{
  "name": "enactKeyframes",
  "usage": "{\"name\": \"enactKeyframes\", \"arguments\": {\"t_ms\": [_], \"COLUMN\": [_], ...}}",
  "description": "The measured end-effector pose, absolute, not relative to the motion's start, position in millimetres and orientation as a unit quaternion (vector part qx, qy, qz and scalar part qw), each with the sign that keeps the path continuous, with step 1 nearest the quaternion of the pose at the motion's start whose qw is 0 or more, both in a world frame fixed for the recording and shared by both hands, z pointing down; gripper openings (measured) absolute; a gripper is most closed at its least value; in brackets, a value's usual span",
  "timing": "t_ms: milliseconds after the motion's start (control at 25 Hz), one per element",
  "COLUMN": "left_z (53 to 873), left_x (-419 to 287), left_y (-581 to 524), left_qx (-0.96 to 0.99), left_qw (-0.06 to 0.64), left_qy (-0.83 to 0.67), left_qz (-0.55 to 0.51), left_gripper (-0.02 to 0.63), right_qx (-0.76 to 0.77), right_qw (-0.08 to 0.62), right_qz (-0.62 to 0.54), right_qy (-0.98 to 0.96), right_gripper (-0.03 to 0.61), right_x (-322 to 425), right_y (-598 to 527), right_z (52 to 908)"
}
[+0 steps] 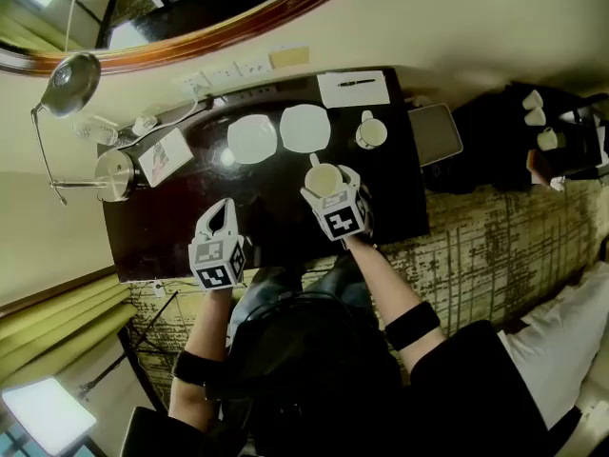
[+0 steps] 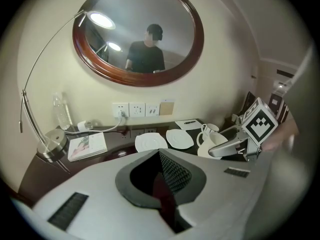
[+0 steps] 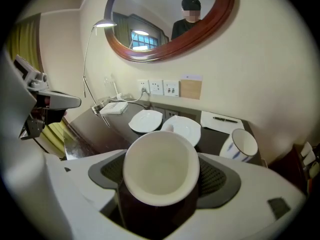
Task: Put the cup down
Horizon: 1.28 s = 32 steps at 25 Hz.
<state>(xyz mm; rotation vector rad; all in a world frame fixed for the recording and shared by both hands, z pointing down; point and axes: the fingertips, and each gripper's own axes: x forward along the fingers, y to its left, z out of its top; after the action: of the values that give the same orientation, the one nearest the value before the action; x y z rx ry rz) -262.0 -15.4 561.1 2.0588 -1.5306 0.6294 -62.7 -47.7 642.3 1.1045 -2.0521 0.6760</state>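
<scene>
While the cup (image 3: 161, 164) is clamped in the right gripper (image 3: 160, 178), the nearer saucer (image 3: 184, 129) is seen at 12 o'clock; left gripper (image 2: 161, 178) is closed, empty.

Our left gripper (image 1: 222, 211) tilts downward, jaws together and empty. Our right gripper (image 1: 326, 185) has its jaws clamped on the cup (image 3: 161, 168), both forearms extended.

Plain white cup (image 3: 161, 166), empty, tilted with its mouth open toward the holder, clamped in the right gripper (image 3: 161, 176) over the dark tabletop (image 3: 100, 131), just short of two saucers (image 3: 146, 120).
</scene>
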Motion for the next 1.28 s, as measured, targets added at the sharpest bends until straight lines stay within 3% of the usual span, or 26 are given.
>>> {"name": "enactKeyframes", "arguments": {"t_ms": [560, 1280], "left_z": [572.3, 598.9], "left_x": [-302.5, -345.9], "left_y": [-71.5, -94.0], "left_qx": [0.748, 0.741], "left_qw": [0.23, 0.246], "left_qy": [-0.581, -0.584], "left_qz": [0.223, 0.223], "left_gripper": [0.0, 0.0], "right_qx": [0.404, 0.461], "right_qw": [0.33, 0.341], "right_qz": [0.229, 0.269], "right_qy": [-0.822, -0.774], "right_gripper": [0.431, 0.432], "right_x": [-206.9, -235.2], "right_y": [-158.0, -212.6], "right_z": [613.2, 669.2]}}
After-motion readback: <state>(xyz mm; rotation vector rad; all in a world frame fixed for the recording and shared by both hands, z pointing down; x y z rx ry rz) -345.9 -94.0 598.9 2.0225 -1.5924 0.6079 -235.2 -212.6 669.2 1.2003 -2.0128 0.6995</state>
